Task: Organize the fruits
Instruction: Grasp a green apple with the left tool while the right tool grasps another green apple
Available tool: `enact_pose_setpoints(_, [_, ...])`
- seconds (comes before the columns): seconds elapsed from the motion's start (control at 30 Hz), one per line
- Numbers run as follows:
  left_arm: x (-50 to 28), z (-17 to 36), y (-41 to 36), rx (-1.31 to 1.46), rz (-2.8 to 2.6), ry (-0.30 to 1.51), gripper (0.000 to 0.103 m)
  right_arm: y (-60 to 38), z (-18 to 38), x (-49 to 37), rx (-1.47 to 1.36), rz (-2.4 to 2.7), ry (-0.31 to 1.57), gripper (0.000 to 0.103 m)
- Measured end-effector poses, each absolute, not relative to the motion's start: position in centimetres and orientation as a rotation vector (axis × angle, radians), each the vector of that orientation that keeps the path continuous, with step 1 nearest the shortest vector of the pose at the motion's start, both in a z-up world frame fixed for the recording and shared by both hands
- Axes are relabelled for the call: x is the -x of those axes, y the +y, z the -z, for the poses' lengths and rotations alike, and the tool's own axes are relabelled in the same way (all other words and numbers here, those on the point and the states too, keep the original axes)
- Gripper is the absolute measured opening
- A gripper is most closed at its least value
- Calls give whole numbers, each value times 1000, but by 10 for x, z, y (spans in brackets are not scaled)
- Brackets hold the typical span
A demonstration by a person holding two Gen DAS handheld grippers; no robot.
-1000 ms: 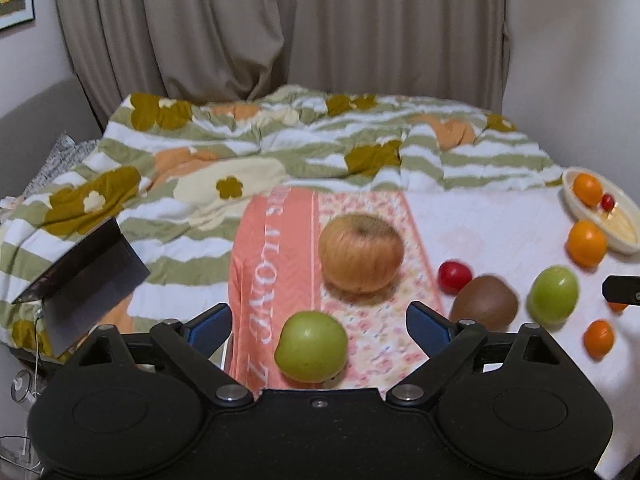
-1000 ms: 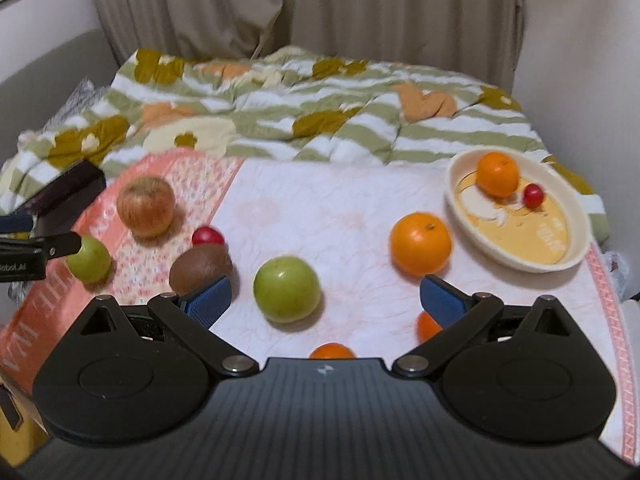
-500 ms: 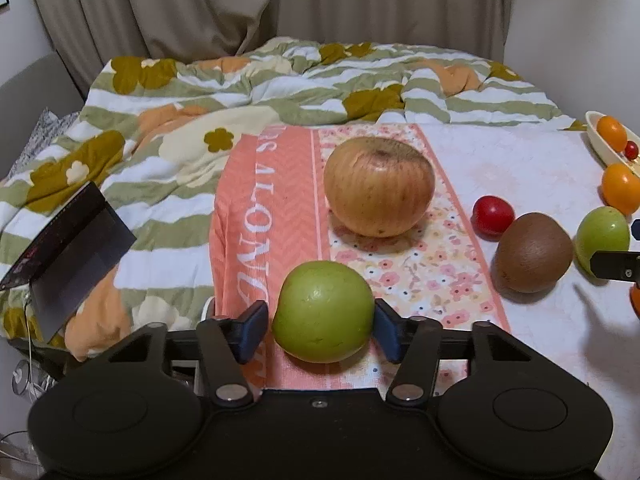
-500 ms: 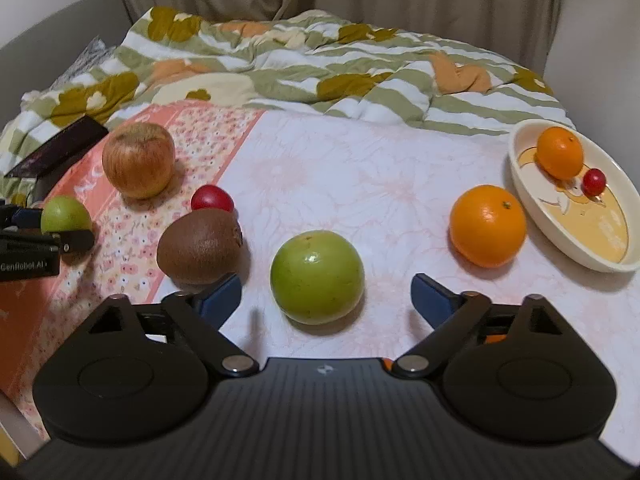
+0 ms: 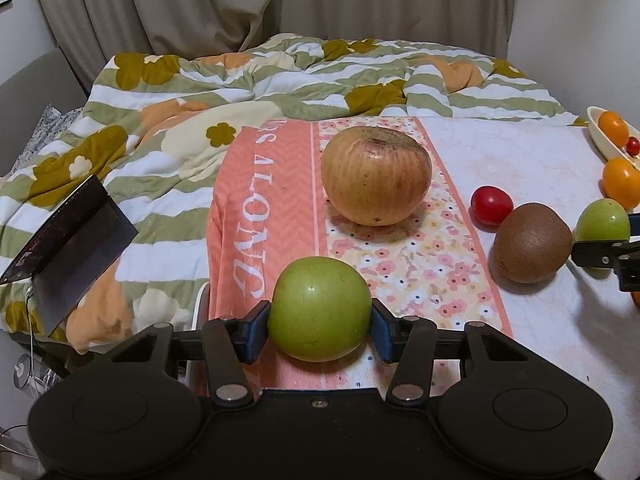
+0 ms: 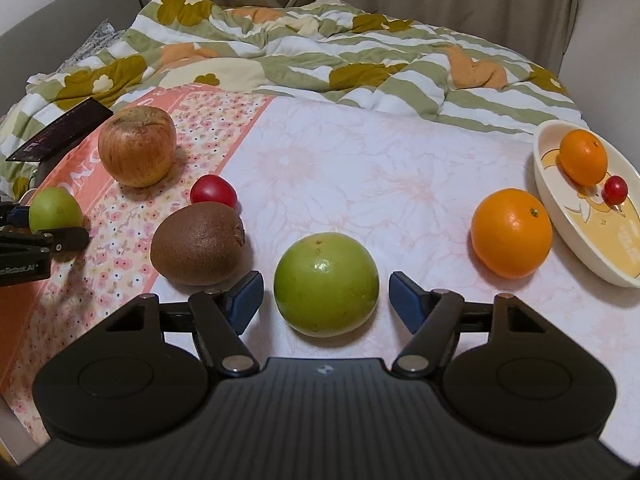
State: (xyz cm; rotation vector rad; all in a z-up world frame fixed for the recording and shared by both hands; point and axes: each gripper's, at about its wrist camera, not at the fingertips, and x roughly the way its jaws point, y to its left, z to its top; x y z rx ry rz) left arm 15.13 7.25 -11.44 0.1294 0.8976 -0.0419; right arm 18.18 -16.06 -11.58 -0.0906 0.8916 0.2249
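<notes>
1. The bed [image 6: 360, 168] carries everything, with a striped floral quilt [image 6: 304, 48] bunched at its far end; places below are given from the big brown-skinned apple [image 5: 376, 176].
2. A cream bowl [image 6: 560, 216] sits far right of that apple, holding a small orange [image 6: 582, 160] and a cherry tomato [image 6: 615, 189].
3. A larger orange [image 6: 511, 233] lies just beside the bowl.
4. A kiwi [image 6: 198, 244] and a red tomato [image 6: 212, 191] lie right of the apple.
5. The left hand-held gripper [image 5: 320, 326] has just been closing and clamps the green apple on the towel [image 5: 320, 312], in front of the big apple.
6. The right hand-held gripper [image 6: 326, 300] has been closing, pads not yet touching the second green apple [image 6: 326, 284], beyond the kiwi.
</notes>
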Motion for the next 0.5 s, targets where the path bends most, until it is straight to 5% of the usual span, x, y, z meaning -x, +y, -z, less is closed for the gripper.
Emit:
enact_pose_setpoints(0.03, [-150, 114, 72, -126, 42, 896, 55, -161, 117, -182, 92, -225, 896, 70])
enact_pose_setpoints(0.5, [-124, 84, 71, -29, 31, 852, 55, -164, 94, -161, 77, -221, 849, 70])
